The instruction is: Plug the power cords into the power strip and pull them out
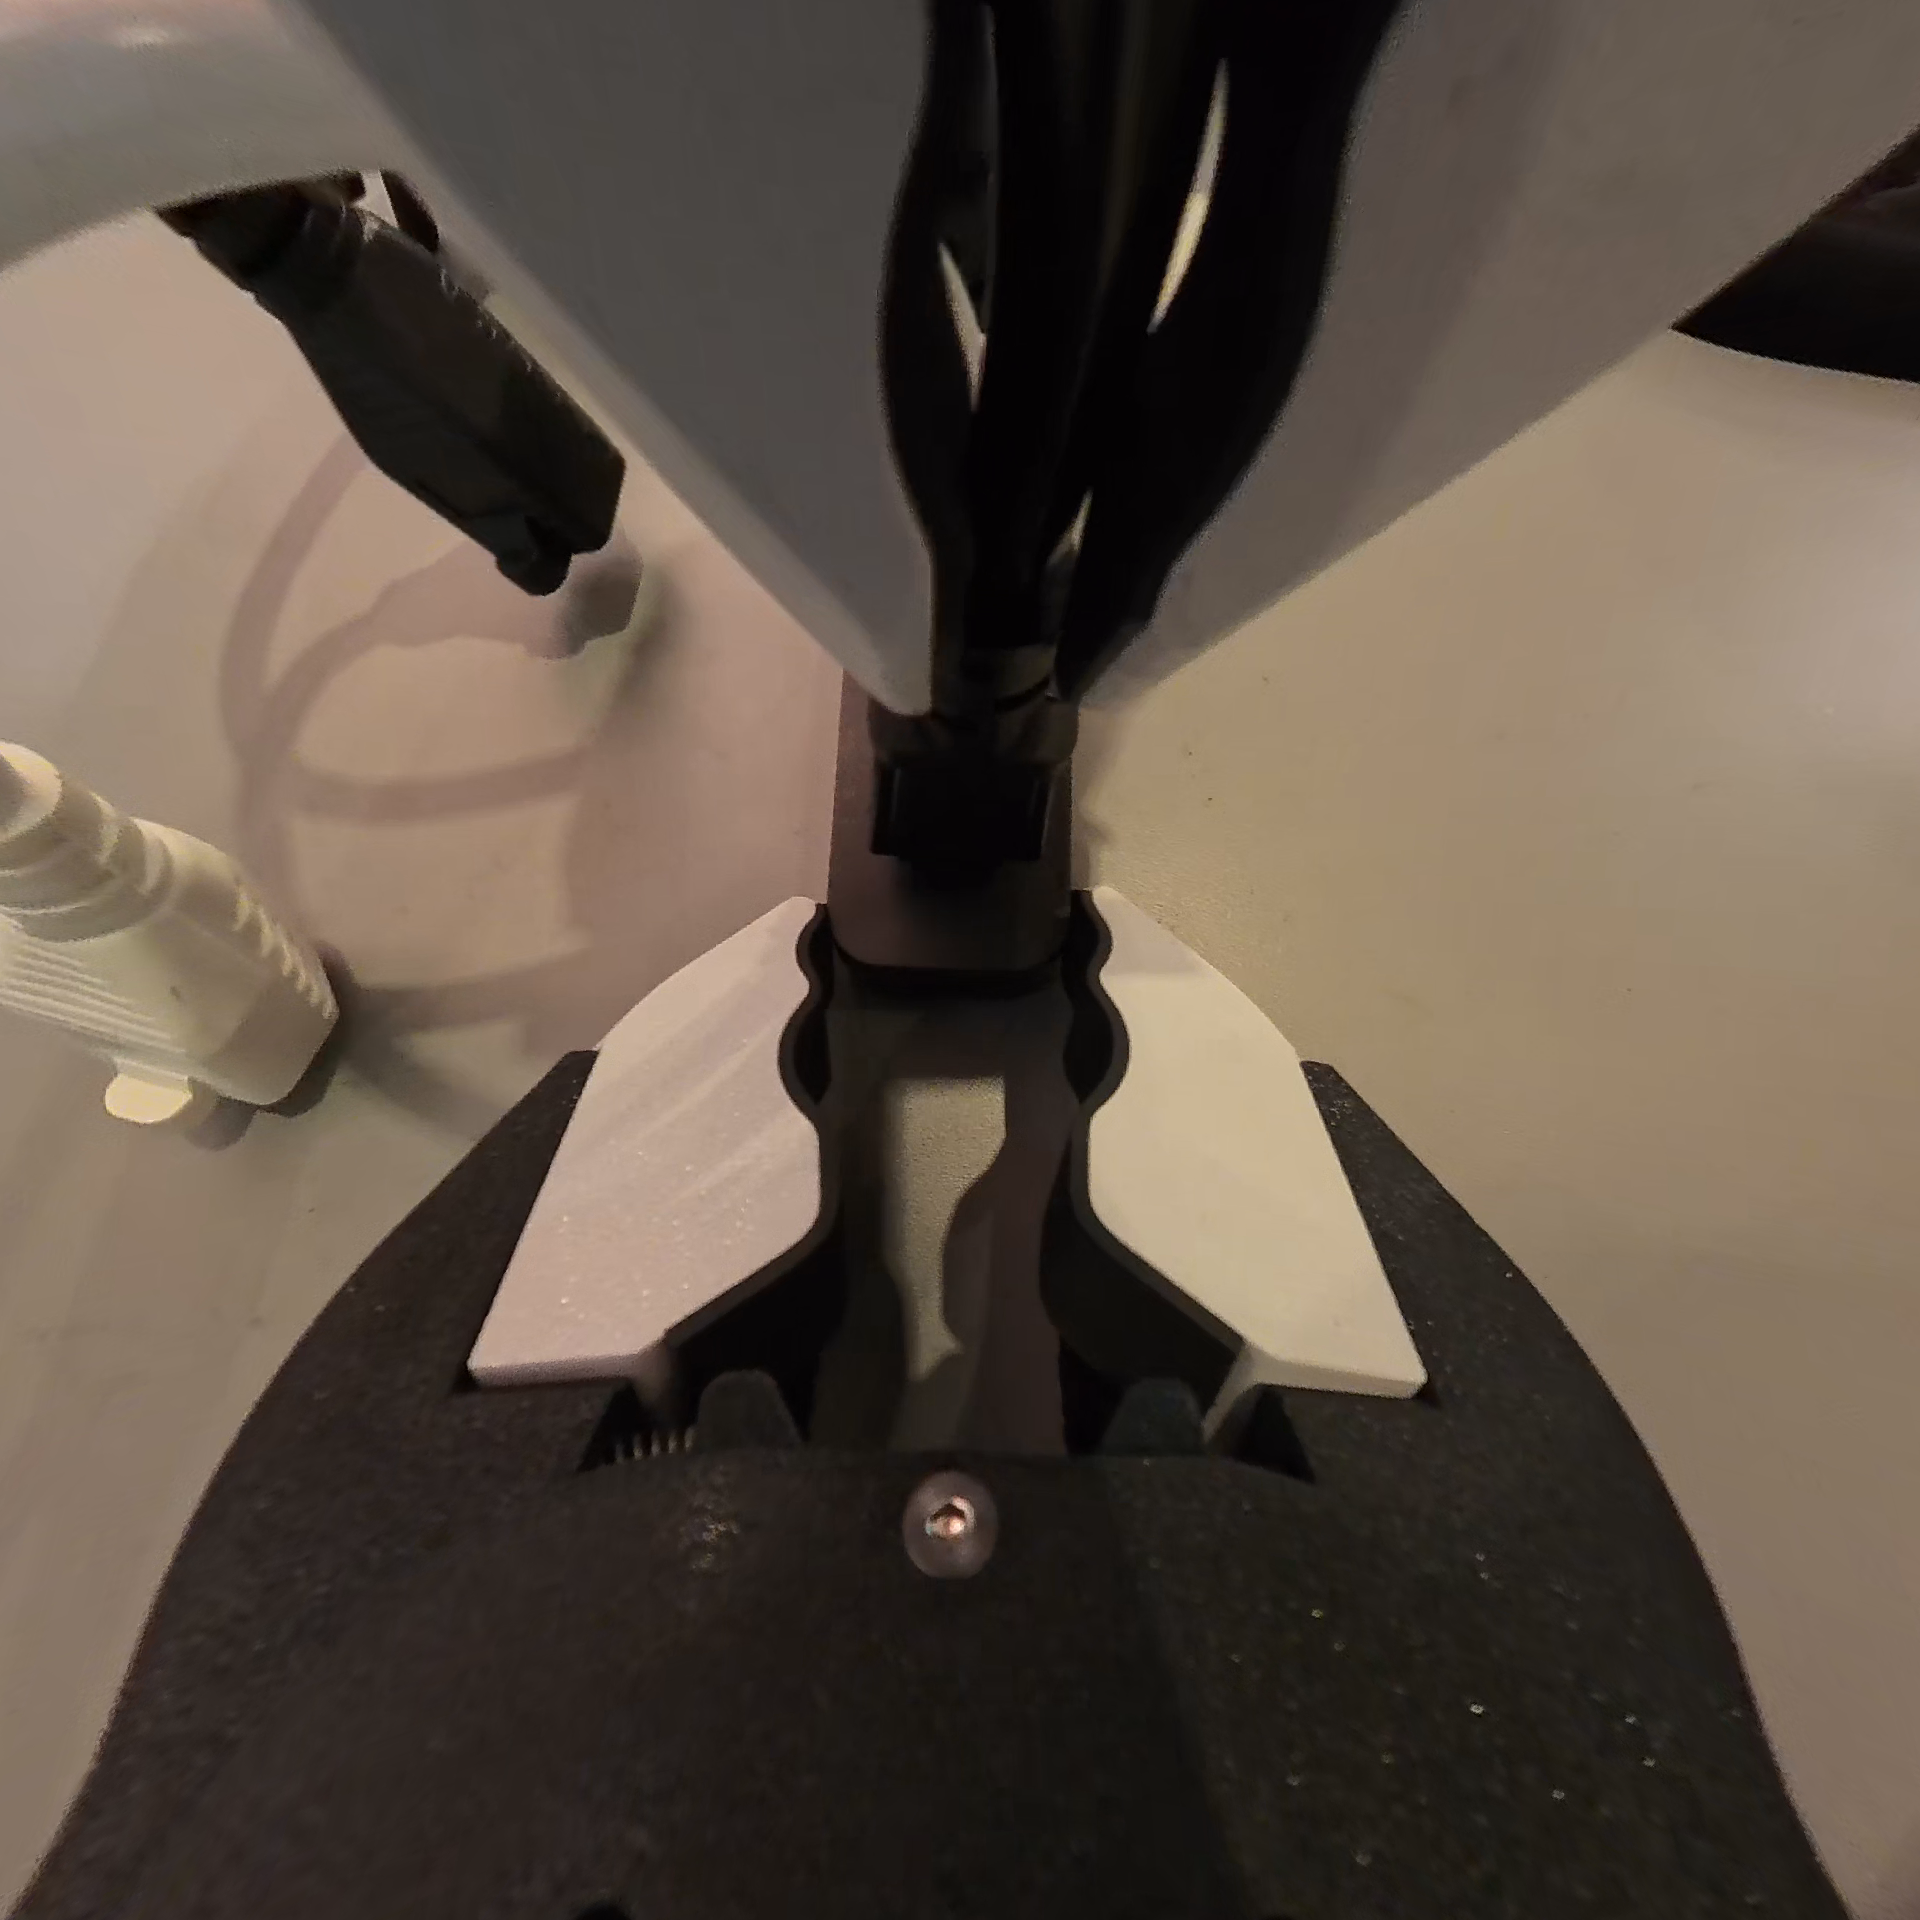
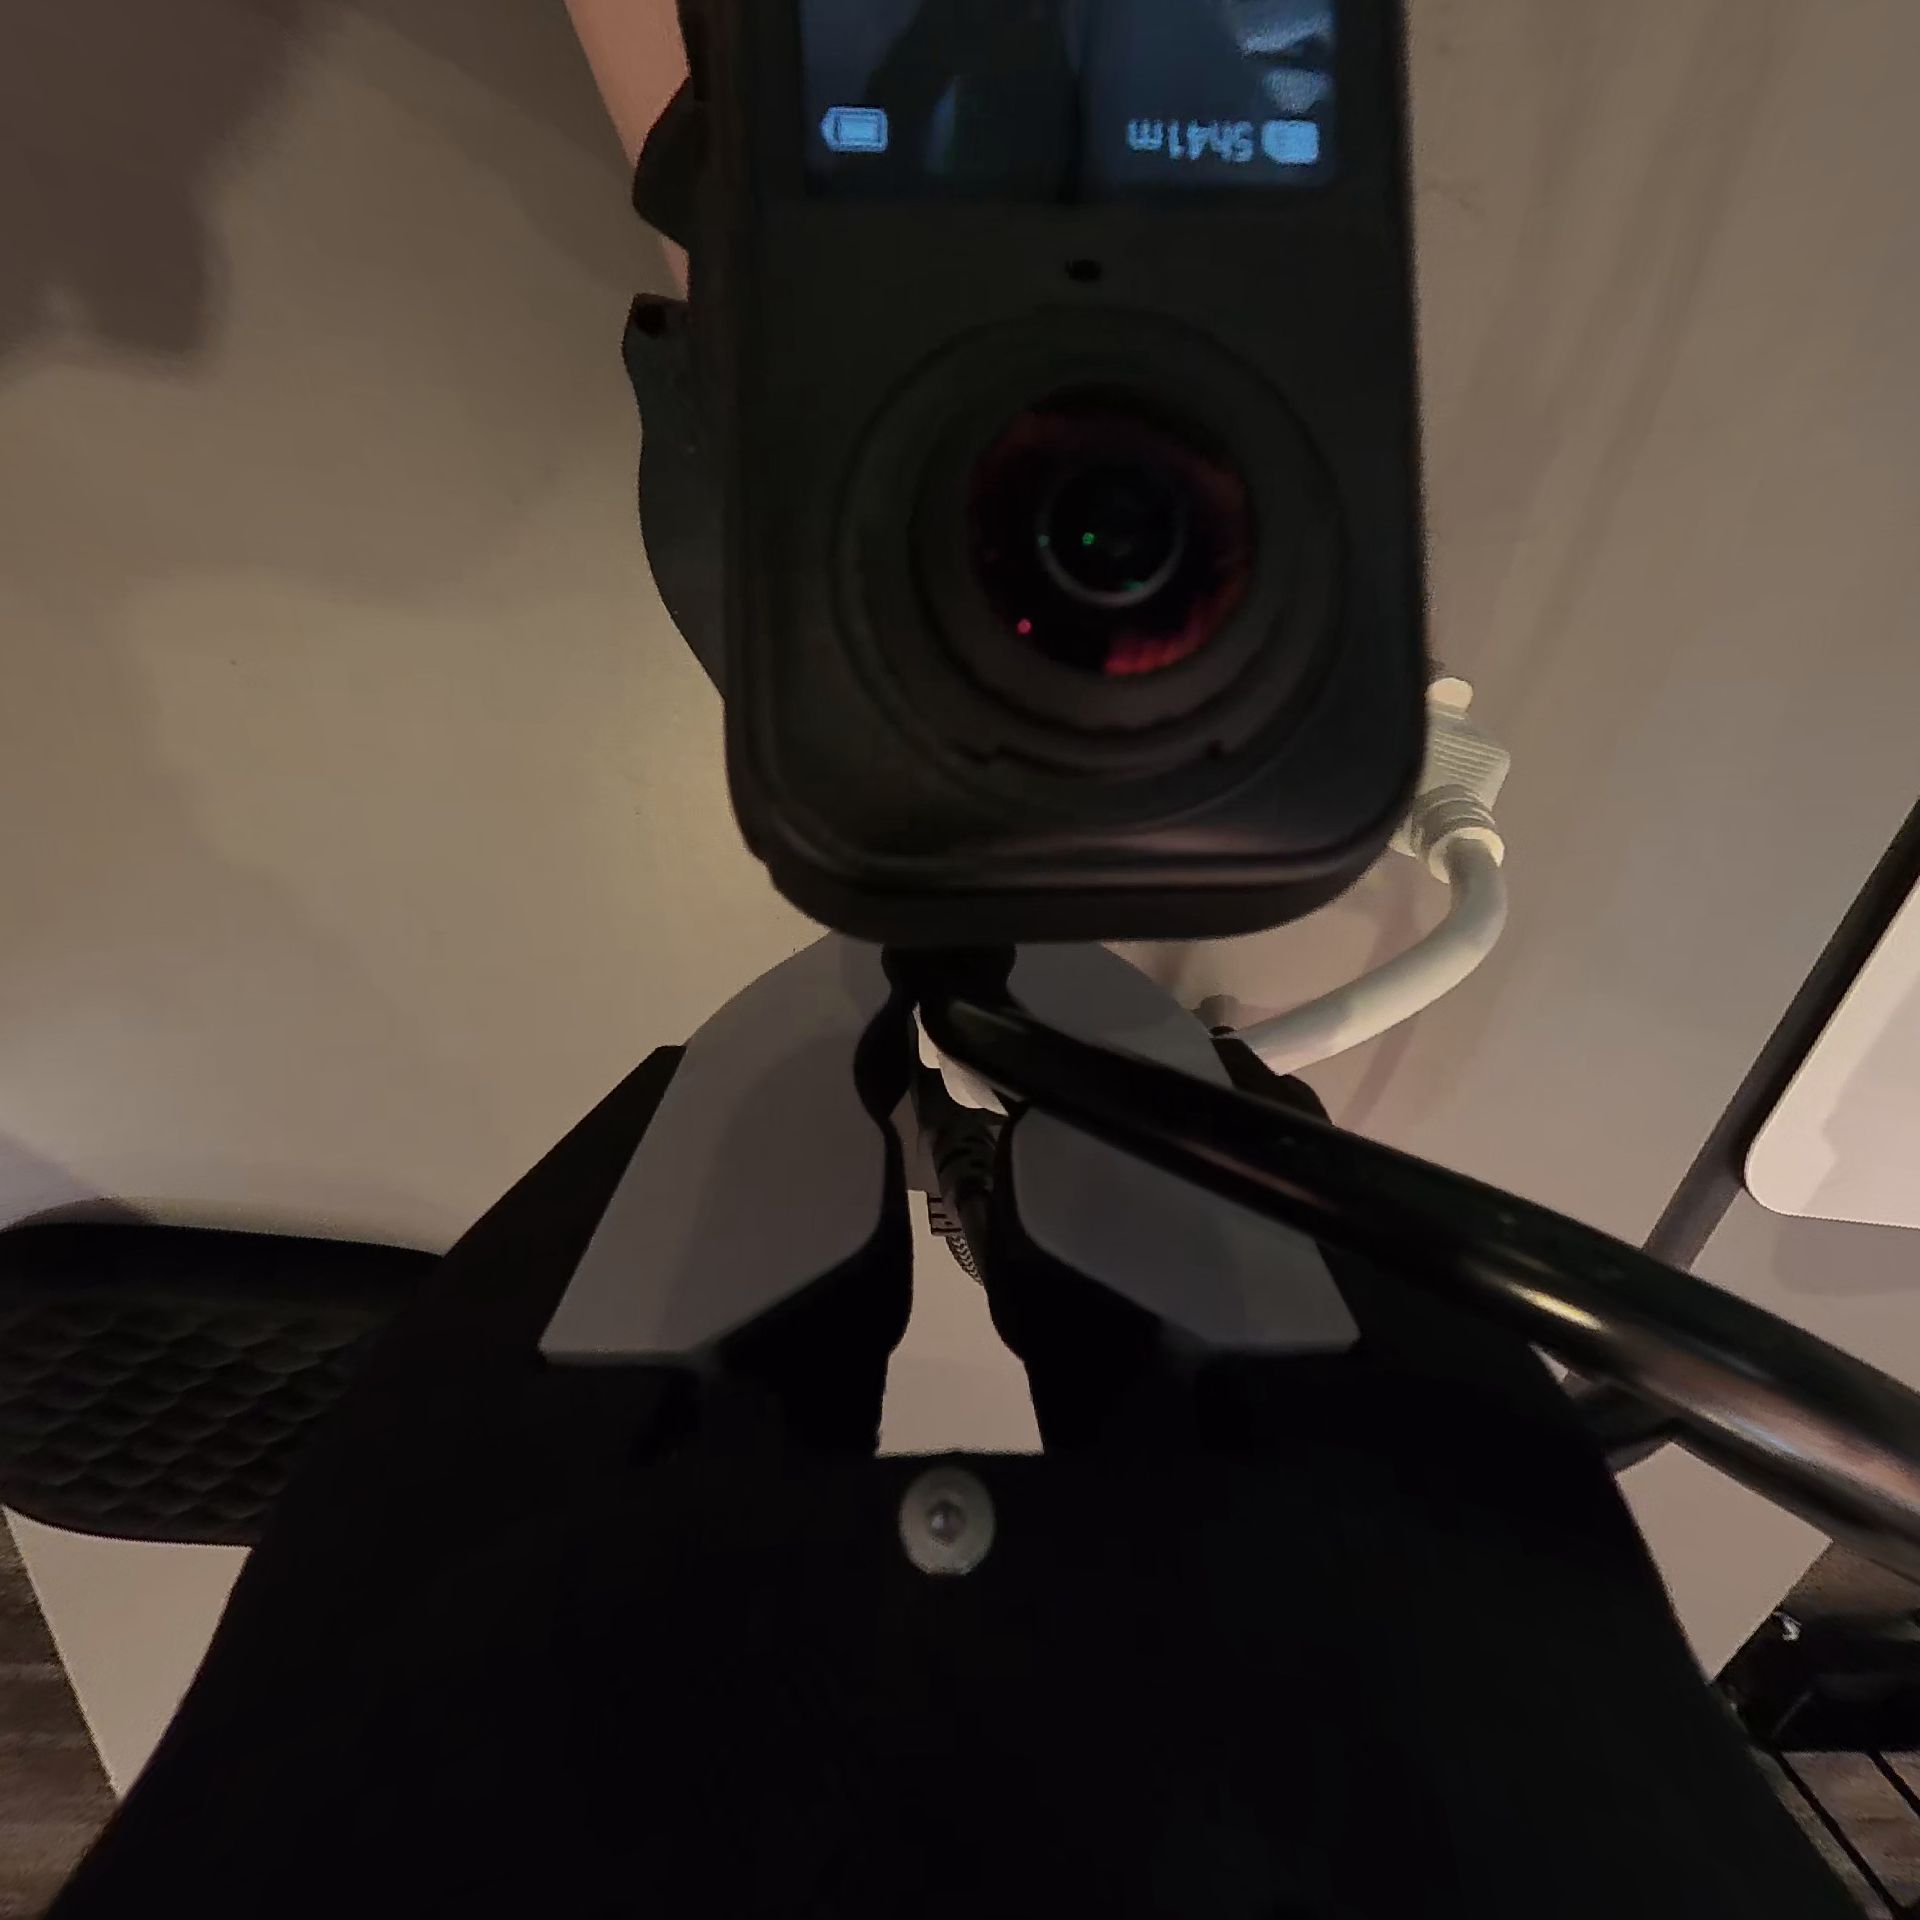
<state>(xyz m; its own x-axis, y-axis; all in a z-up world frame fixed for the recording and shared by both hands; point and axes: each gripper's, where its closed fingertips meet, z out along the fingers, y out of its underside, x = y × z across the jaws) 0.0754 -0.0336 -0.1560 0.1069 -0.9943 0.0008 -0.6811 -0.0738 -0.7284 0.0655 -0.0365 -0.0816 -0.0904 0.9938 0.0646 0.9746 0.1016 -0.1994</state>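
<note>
Both grippers point down at a white table (image 1: pixel 1558 727) and meet tip to tip. My right gripper (image 2: pixel 951 1029) is shut on a black power cord (image 2: pixel 961 1148) at its ribbed end. The cord trails off to the lower right (image 2: pixel 1455 1247). In the left wrist view the right gripper's white fingers (image 1: pixel 727 364) fill the top, with a black plug end (image 1: pixel 956 821) at their tips. My left gripper (image 1: pixel 951 914) has its fingers slightly apart right at that plug end. I cannot tell if it grips. No power strip is recognisable.
A white plug (image 1: pixel 156 966) lies on the table at the left, and shows with its cord in the right wrist view (image 2: pixel 1465 769). A second black plug (image 1: pixel 468 416) lies beside the right gripper. The left gripper's camera (image 2: pixel 1081 540) looms close. A dark textured seat (image 2: pixel 156 1371) lies below the table edge. The left gripper's tips are roughly 8 cm from the right gripper's. From either gripper's tips it is about 30 cm to the dark textured seat (image 2: pixel 156 1371).
</note>
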